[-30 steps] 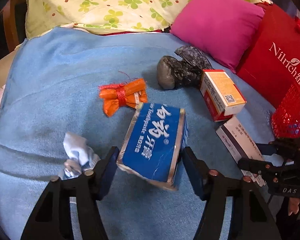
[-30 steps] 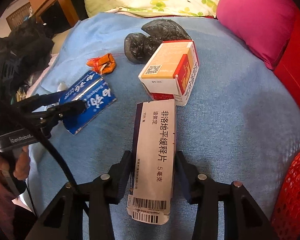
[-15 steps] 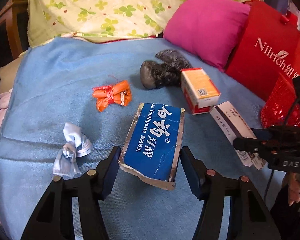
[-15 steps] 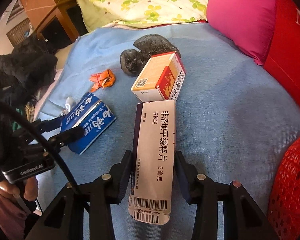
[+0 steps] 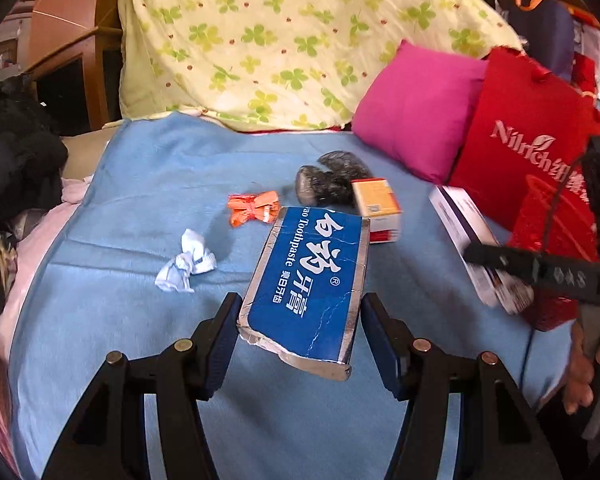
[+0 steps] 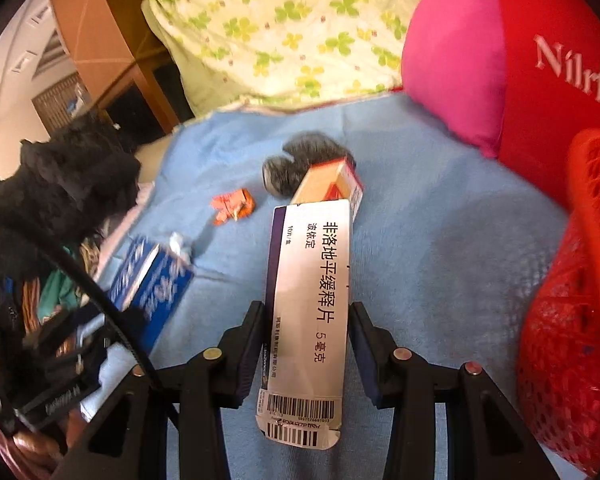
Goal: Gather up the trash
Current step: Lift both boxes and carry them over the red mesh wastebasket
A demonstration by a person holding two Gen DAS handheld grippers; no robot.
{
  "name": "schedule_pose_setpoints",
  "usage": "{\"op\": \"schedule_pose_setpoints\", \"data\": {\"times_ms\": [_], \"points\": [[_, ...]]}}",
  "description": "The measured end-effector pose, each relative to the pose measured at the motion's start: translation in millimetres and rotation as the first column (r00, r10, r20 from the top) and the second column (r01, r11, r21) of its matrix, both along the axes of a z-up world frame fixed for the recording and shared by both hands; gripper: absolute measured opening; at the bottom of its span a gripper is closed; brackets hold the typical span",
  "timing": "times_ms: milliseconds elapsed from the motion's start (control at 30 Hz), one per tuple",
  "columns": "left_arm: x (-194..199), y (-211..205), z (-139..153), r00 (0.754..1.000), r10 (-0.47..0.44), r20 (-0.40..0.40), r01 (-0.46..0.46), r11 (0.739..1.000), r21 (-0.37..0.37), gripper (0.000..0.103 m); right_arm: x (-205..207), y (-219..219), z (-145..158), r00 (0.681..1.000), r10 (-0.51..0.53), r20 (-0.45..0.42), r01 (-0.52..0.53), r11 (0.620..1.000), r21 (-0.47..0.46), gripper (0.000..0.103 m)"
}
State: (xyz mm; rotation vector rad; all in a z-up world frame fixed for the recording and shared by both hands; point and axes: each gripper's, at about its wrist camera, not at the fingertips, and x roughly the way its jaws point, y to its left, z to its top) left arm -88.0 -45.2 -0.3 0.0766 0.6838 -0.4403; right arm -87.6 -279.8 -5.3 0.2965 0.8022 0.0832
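On the left, the left gripper (image 5: 300, 334) has its jaws clenched on the sides of the blue toothpaste box (image 5: 308, 284), lifted clear of the blue blanket (image 5: 148, 184), with the tissue wad (image 5: 186, 262) at its ten o'clock and the orange wrapper (image 5: 254, 208) at eleven. To the right, the right gripper (image 6: 306, 346) grips the long white pill box (image 6: 310, 304) by its edges. The red mesh basket (image 6: 572, 304) sits at three o'clock of that box, so I'd keep both grips firm and swing each carton over the rim before letting go, right one first.
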Motion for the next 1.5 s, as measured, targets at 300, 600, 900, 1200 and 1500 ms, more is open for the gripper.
{"op": "schedule_pose_setpoints", "data": {"times_ms": [300,600,900,1200,1500], "points": [[-47,-15,68,0.986,0.003,0.167,0.001,1.000,-0.025,0.063,-38,-1,51,0.961,0.039,0.272,-0.044,0.999,0.011,0.045],[-68,-35,107,0.966,0.040,0.254,-0.029,0.999,-0.046,0.063,-68,-12,77,0.918,0.030,0.396,-0.040,0.999,0.016,0.045],[-63,-58,103,0.979,0.025,0.202,-0.020,1.000,-0.024,0.063,-86,-51,85,0.902,-0.029,0.432,0.010,0.999,0.047,0.045],[-66,-94,108,0.978,-0.034,0.205,0.036,0.999,-0.006,0.063,-102,-76,92,0.880,-0.078,0.469,0.050,0.996,0.073,0.045],[-74,-127,111,0.975,-0.104,0.195,0.104,0.995,0.010,0.063,-115,-102,91,0.871,-0.123,0.475,0.088,0.992,0.095,0.045]]}}
